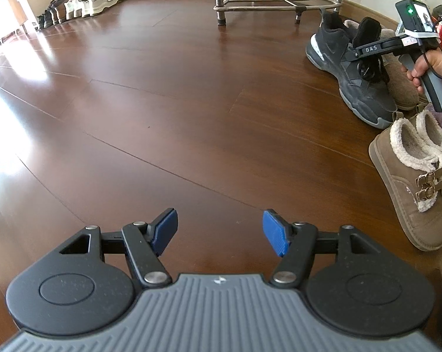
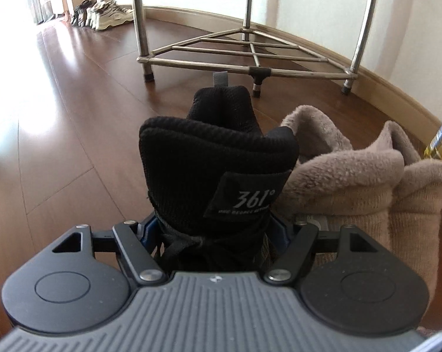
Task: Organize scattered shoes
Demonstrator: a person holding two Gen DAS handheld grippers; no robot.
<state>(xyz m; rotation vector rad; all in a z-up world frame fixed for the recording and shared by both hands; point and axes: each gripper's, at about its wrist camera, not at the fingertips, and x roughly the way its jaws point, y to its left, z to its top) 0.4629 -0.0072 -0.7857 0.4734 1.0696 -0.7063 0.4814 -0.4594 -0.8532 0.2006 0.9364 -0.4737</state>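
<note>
Wooden floor bears shoes; right claw seemingly grips black sneaker.

Wooden floor below the tongs; metal rack ahead by the wall; bottle far right; cardboard boxes far left.

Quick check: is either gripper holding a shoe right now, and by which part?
The right gripper has its fingers either side of the black sneaker, at the laced part below the tongue; whether they press is unclear. The left gripper holds nothing.

Wooden floor under scattered shoes
</note>
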